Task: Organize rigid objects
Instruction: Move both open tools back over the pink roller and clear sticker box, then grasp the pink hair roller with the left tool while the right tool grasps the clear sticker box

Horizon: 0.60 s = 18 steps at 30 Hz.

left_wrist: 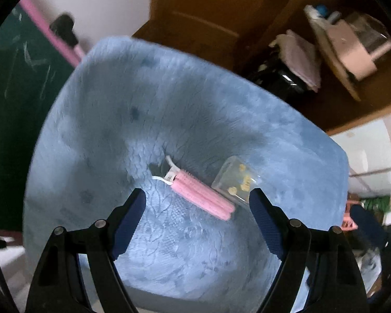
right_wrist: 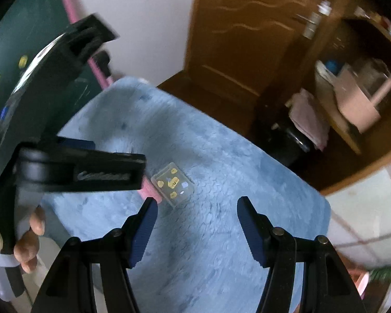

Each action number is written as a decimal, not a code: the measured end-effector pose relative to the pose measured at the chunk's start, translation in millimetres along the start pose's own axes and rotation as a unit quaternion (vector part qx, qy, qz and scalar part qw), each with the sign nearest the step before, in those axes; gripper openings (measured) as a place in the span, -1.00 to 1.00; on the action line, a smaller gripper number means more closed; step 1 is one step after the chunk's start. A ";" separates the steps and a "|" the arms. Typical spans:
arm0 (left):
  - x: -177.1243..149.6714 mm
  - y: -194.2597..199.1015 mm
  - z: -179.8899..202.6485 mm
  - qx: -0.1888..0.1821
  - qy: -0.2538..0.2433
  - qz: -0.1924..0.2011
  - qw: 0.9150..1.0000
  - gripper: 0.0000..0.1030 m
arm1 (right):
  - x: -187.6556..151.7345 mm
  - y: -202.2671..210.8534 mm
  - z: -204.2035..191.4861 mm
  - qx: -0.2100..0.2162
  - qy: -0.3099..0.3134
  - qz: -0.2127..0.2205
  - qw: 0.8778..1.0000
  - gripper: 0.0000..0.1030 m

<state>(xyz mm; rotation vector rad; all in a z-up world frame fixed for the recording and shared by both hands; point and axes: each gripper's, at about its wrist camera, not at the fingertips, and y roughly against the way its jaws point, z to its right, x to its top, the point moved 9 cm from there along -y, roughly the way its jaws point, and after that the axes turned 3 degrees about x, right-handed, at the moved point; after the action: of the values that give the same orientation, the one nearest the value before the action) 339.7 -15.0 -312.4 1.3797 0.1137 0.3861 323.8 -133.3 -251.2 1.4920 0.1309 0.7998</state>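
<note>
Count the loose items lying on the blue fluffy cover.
2: a pink hair clip and a clear plastic case, side by side and touching, mid-cover. Nothing else shows.

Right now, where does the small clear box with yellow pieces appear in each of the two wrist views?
Left wrist view: the clear box lies right of centre on the blue rug, touching the pink hair clip.
Right wrist view: it lies left of centre, with the clip mostly hidden behind the left gripper.
Shared landmark: the brown wooden door.

The left gripper [right_wrist: 109, 174] is hiding most of the pink hair clip [right_wrist: 150, 191]; shelf items [right_wrist: 357, 99] are blurring beyond recognition.
</note>
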 end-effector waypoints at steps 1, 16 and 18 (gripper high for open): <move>0.0 -7.8 -3.6 0.005 0.015 -0.007 1.000 0.63 | -0.9 -8.2 -1.8 0.004 0.010 -0.002 1.000 0.25; -10.5 -58.5 -40.3 -0.008 0.215 -0.051 0.975 0.62 | -11.2 -95.6 -20.2 0.035 0.105 -0.020 0.994 0.25; -11.1 -59.1 -40.3 -0.002 0.218 -0.050 0.975 0.62 | -11.5 -103.1 -23.1 0.033 0.121 -0.024 0.992 0.25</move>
<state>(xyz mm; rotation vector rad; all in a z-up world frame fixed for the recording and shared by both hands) 329.0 10.7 -379.2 1.2610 0.5413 0.6001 343.0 -108.1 -352.5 1.4435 0.3766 0.9444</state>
